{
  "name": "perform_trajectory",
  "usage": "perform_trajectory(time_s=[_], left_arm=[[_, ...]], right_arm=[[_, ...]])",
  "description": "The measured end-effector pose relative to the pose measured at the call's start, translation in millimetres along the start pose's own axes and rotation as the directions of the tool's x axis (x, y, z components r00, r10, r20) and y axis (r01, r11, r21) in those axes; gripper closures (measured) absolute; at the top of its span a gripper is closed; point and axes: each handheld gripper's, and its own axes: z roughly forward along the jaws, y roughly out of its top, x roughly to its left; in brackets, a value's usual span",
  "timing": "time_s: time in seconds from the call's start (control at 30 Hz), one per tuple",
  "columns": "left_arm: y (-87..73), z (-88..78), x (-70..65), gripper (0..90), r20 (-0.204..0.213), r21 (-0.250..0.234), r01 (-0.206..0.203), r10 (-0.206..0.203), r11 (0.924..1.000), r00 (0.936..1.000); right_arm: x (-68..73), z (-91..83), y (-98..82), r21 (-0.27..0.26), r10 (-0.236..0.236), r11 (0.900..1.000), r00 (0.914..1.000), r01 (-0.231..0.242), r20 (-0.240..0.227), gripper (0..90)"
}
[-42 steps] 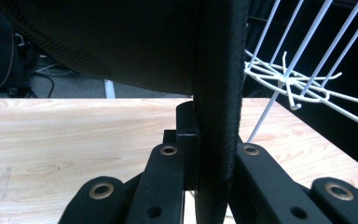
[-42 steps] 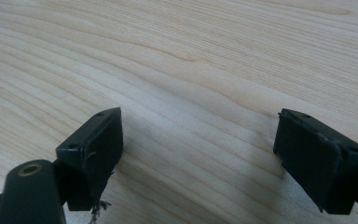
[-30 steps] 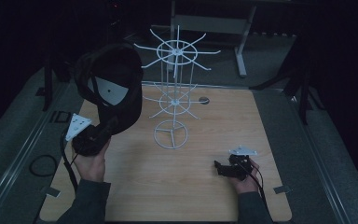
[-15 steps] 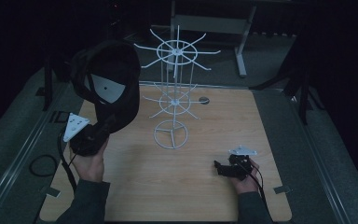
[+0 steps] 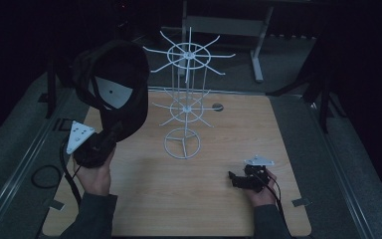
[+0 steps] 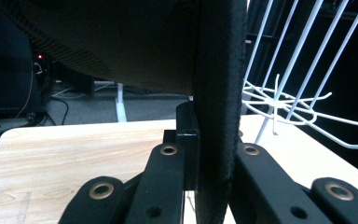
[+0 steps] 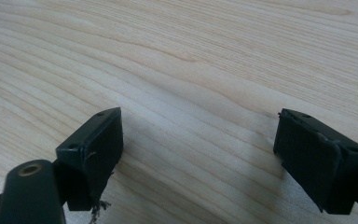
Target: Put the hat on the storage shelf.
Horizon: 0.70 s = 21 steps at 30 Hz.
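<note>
A black cap (image 5: 113, 82) with a white label inside hangs in the air at the left, above the wooden table (image 5: 144, 199). My left gripper (image 5: 112, 131) is shut on its brim from below. In the left gripper view the dark brim (image 6: 216, 93) stands edge-on, clamped between the two black jaws of that gripper (image 6: 214, 149). A white wire display rack (image 5: 186, 99) with radiating hooks stands mid-table, just right of the cap, and its hooks (image 6: 284, 100) show close by. My right gripper (image 5: 233, 179) rests low at the front right, open, its jaws wide over bare wood (image 7: 191, 56) with nothing between them (image 7: 200, 144).
A small round dark hole (image 5: 217, 106) sits in the table behind the rack. A cable loop (image 5: 45, 175) lies off the left edge. Grey flooring and a desk frame (image 5: 258, 45) lie beyond the far edge.
The cap and my left gripper have drifted very slightly left. The right gripper has not moved.
</note>
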Motion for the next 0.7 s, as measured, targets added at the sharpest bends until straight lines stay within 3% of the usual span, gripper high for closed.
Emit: perform_trajectory(time_s=[0.7], left_arm=[[3.1,-5.8,-7.1,86.8,0.022,-0.023,0.006,-0.006,0.9997,0.9997]], right_arm=[[-0.1,-0.1,0.0,0.001,-0.001,1.000,1.0000,0.001,0.000,15.4]])
